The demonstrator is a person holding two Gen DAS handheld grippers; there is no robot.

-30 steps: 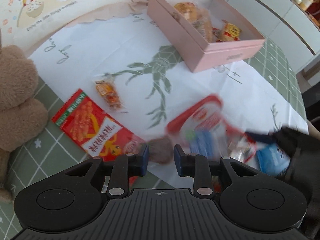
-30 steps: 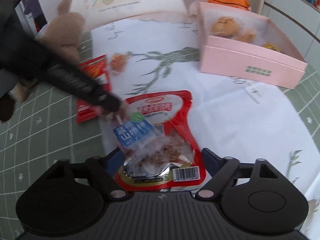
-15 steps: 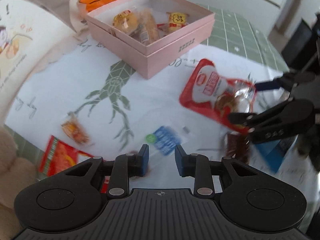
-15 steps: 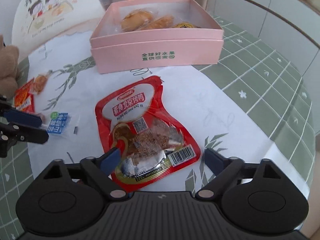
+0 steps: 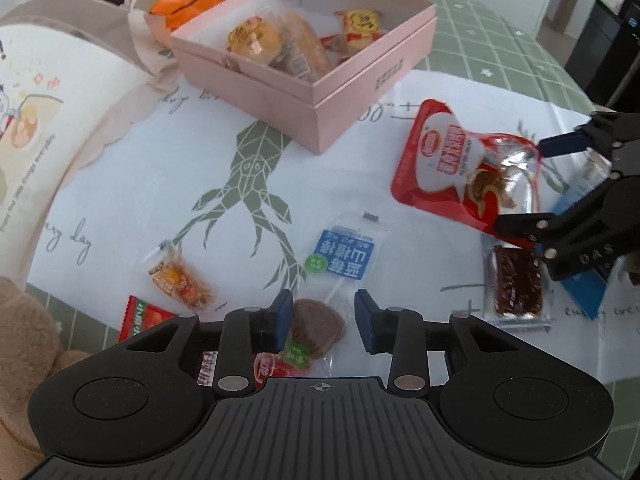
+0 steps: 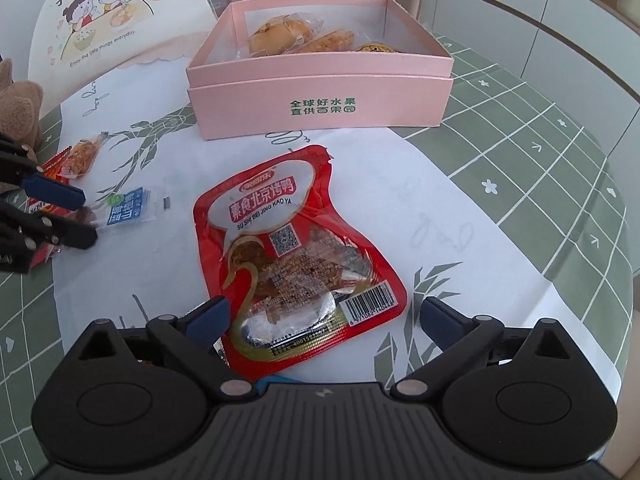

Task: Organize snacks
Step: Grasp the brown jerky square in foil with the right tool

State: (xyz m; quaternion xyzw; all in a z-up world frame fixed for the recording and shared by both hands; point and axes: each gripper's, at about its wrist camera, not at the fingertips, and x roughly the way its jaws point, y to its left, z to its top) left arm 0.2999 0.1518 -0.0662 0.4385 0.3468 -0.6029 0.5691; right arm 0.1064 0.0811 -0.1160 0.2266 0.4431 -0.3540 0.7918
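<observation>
Right tongs (image 6: 322,316) opening wide, red pouch (image 6: 296,256) lying free between the jaws, frame centre. Left tongs (image 5: 322,320) opening over lollipop (image 5: 316,322), bottom centre, unpinched. Pink box (image 6: 320,108) upper centre. Best pinch the pouch's bottom edge squarely before lifting.

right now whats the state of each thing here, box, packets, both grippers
pink box: open, no lid on, wrapped snacks inside
red pouch: lying flat on the cloth, sealed, between the right jaws, not gripped
blue lollipop packet: flat on the cloth, let go
brown bar packet: flat, untouched
left gripper: jaws opening, nothing pinched
right gripper: jaws opening wide around the pouch
</observation>
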